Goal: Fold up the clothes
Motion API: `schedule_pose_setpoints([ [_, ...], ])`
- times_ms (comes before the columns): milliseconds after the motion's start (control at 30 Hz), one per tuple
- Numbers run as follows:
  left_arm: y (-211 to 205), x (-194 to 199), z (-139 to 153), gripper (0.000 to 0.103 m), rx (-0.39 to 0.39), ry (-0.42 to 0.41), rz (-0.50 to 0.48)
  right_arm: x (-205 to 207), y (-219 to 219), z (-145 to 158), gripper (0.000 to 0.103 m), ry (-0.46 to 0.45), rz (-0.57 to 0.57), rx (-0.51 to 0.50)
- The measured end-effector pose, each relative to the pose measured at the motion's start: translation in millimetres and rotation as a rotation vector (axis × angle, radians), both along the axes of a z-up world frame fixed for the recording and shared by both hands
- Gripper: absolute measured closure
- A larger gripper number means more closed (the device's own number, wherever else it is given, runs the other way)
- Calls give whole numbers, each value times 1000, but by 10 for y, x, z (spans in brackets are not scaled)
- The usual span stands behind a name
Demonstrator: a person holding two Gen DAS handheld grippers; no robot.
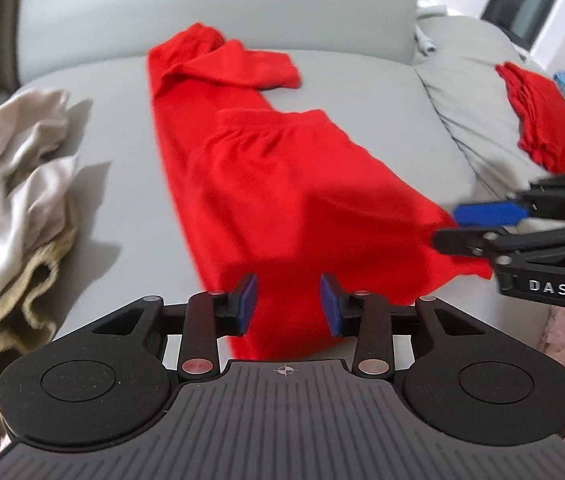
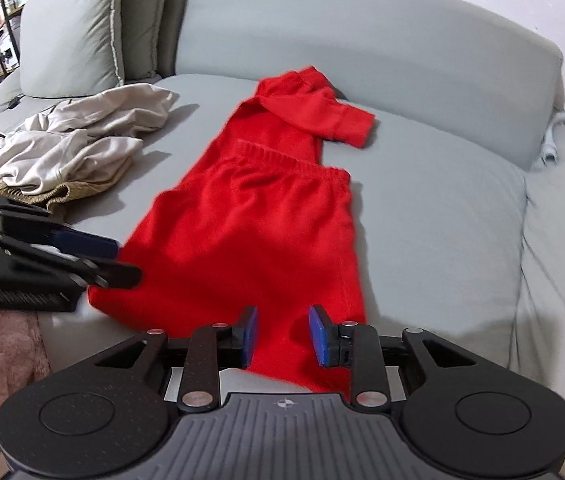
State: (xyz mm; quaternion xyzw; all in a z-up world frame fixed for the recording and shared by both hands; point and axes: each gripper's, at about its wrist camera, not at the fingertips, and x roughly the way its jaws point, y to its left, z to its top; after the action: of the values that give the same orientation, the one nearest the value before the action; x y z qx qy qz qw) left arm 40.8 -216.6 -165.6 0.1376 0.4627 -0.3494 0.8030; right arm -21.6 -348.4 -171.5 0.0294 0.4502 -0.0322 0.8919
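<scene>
My left claw (image 1: 288,306) and right claw (image 2: 282,336) both stand apart over the red pants (image 1: 282,200) at the sofa's (image 1: 122,160) front edge, gripping nothing, so the fold lies flat.

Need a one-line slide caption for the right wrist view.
Right tool open above the near end of red fabric trousers spread on a grey sofa, left tool at their edge.

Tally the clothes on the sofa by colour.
Red: 2, the long red garment and the folded red stack on the side cushion.
Cream: 1, the crumpled cream garment.
Tan: 1, the tan garment under it.
Total: 4.
</scene>
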Motion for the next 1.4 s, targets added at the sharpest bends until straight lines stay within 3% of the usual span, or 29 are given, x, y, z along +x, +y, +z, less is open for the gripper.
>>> schedule_pose_setpoints([
  [167, -49, -13, -227, 62, 83, 29, -7, 100, 55, -210, 74, 76, 8, -14],
  [300, 19, 16, -148, 62, 59, 47, -14, 58, 5, -298, 73, 128, -2, 2],
  [500, 312, 405, 123, 54, -122, -16, 125, 218, -185, -3, 68, 13, -10, -2],
  [600, 272, 719, 76, 51, -124, -43, 144, 486, -287, 2, 62, -13, -5, -9],
  [733, 52, 1128, -121, 51, -80, -94, 92, 964, -441, -149, 56, -20, -15, -7],
  [833, -168, 1298, -257, 54, -61, -128, 32, 1244, -535, -292, 51, -22, -44, -23],
  [1000, -364, 1566, -580, 66, -41, -67, -11, 1559, -708, -612, 48, 47, -104, -5],
  [1033, -396, 1589, -649, 73, -29, -49, -26, 1584, -729, -658, 48, 59, -106, 5],
  [1067, -421, 1600, -688, 78, -19, -36, -38, 1606, -749, -706, 52, 70, -108, 17],
  [1200, -483, 1505, -746, 91, 2, -70, -74, 1604, -761, -801, 85, 81, -90, 89],
  [1400, -321, 1314, -416, 95, -69, -132, -20, 1427, -535, -485, 92, -53, -29, -36],
])
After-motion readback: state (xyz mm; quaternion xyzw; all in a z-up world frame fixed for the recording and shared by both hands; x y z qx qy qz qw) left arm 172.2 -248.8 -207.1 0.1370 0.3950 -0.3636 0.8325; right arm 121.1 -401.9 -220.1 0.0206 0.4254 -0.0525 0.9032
